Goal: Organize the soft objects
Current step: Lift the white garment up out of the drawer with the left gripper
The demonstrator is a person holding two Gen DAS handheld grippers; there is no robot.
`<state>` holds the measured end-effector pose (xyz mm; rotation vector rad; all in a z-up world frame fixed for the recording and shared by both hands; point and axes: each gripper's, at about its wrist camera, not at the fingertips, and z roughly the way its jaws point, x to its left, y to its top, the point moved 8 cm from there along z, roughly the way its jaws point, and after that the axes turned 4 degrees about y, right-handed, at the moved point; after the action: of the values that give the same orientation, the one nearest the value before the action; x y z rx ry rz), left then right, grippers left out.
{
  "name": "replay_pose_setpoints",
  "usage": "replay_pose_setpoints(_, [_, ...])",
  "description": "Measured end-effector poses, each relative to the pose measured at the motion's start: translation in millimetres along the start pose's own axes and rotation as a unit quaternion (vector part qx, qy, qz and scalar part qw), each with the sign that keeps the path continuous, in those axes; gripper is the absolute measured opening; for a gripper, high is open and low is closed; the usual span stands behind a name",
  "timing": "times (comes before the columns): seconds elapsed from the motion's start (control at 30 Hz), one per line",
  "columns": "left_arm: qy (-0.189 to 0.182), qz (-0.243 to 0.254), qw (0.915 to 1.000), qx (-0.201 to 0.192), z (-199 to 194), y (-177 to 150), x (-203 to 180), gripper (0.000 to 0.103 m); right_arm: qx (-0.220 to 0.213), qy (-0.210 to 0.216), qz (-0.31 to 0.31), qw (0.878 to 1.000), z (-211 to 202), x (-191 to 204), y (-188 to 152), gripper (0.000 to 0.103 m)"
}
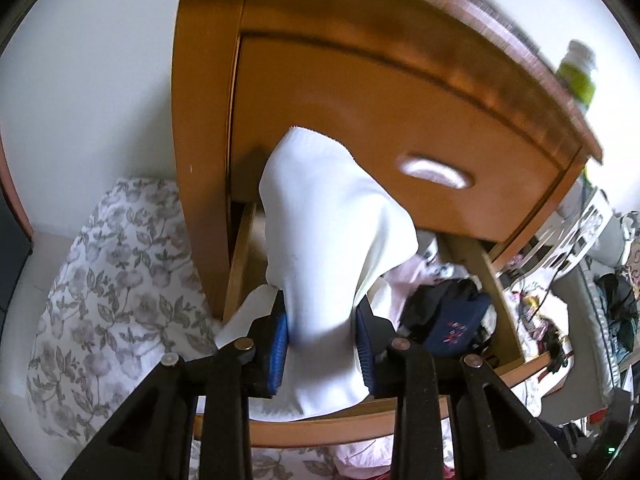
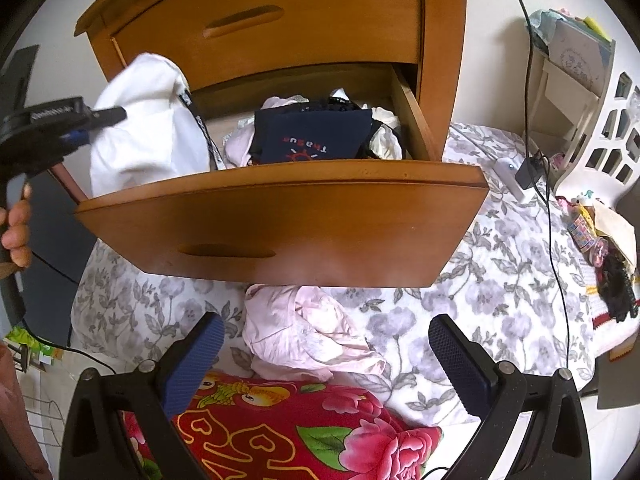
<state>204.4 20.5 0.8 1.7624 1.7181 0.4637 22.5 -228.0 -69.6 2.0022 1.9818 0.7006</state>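
Nearest our left lens: left gripper (image 1: 322, 344), blue pads (image 1: 279, 340) clamped on a white garment (image 1: 328, 216). Cloth bunches between the jaws and humps up ahead of them, over the left end of the open drawer (image 1: 504, 312). No earlier frame for us to compare.

From the right wrist view we see the same white garment (image 2: 148, 128) hanging at the drawer's left end, held up above the drawer front (image 2: 280, 228), with a hand (image 2: 16, 232) on the gripper's handle at frame left.

Right gripper (image 2: 324, 360): jaws spread wide, nothing between the pads, hovering over the bed. Just ahead of it a pink garment (image 2: 312, 332) lies crumpled on the floral bedsheet (image 2: 480, 280), below the drawer front. A red floral blanket (image 2: 288, 428) sits right under the jaws.

Drawer contents we can make out: navy garment (image 2: 316, 136) with red print on top, lighter pieces around it. Upper drawer (image 2: 260, 20) of the wooden cabinet is closed. White lattice basket (image 2: 612, 136) stands off to the right on the bed.
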Motion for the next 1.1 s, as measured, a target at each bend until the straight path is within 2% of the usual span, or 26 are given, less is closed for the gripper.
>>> replay_pose_setpoints(0.27, [-0.019,0.016,0.9952,-0.094,-76,30,-11,0.030,-0.005,-0.001,0.000,1.000,-5,1,1,0.103])
replay_pose_setpoints(0.5, [-0.024,0.021,0.9880,-0.151,-129,43,-7,0.030,-0.007,-0.002,-0.001,1.000,-7,2,0,0.103])
replay_pose_setpoints(0.83, [-0.021,0.017,0.9841,-0.176,-172,34,2,0.030,-0.016,-0.004,-0.003,1.000,-18,7,-1,0.103])
replay_pose_setpoints(1.1, [-0.043,0.027,0.9811,-0.187,-199,16,-10,0.030,-0.025,-0.005,-0.009,1.000,-29,13,-3,0.103])
